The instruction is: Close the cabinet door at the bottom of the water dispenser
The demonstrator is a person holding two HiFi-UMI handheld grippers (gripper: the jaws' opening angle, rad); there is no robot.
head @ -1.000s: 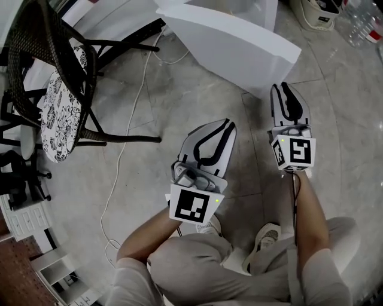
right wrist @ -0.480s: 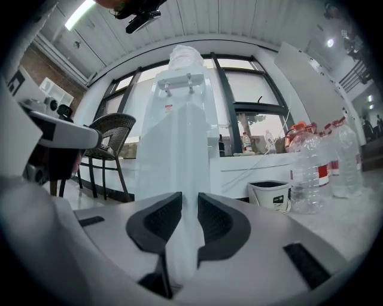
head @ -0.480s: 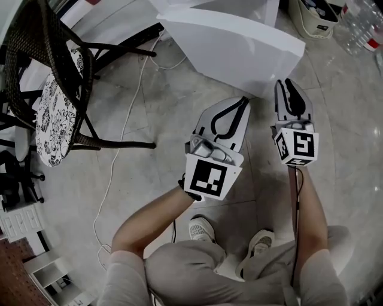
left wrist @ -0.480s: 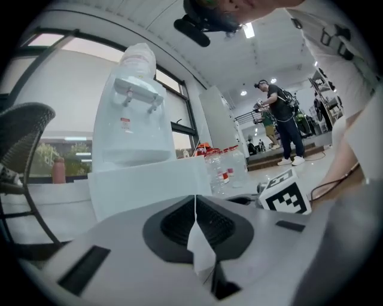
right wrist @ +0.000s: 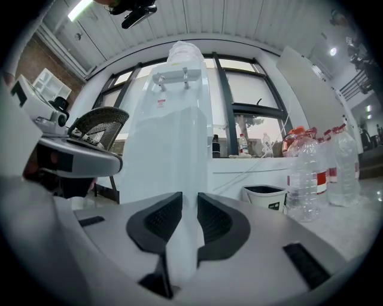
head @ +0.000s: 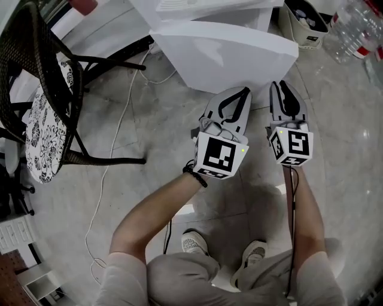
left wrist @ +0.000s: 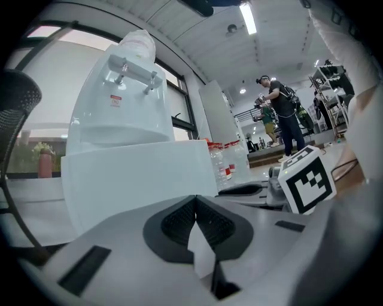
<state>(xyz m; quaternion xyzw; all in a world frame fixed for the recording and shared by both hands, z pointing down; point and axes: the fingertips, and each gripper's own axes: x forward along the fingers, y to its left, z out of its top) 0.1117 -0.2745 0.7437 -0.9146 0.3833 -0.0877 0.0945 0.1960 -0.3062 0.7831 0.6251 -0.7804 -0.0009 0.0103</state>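
Both of your grippers had moved farther from you and closer to the cabinet door (head: 230, 54) than a second earlier, with the left one covering the greater distance.

Findings, head view:
- You held the left gripper (head: 241, 91) with its tips just short of the near edge of the door. Whether it touched the door could not be told.
- You held the right gripper (head: 281, 85) just right of the left one, its tips close to the door's near right corner.
- The door stood swung out from the foot of the water dispenser (head: 257, 13) and reached toward you over the floor (head: 179, 125). It was not closed.
- A chair (head: 42, 77) stood well to the left, with a cable (head: 114, 149) trailing between it and you. A bin (head: 302, 24) and bottles (head: 353, 27) stood at the far right.

Findings, gripper views:
- The left gripper (left wrist: 195, 198) was clenched: its jaws met at the tips with nothing between them. The door (left wrist: 137, 173) filled the view just ahead, below the dispenser's taps.
- The right gripper (right wrist: 190, 200) was released by a narrow gap and held nothing. The water dispenser (right wrist: 173, 137) stood directly ahead of it.
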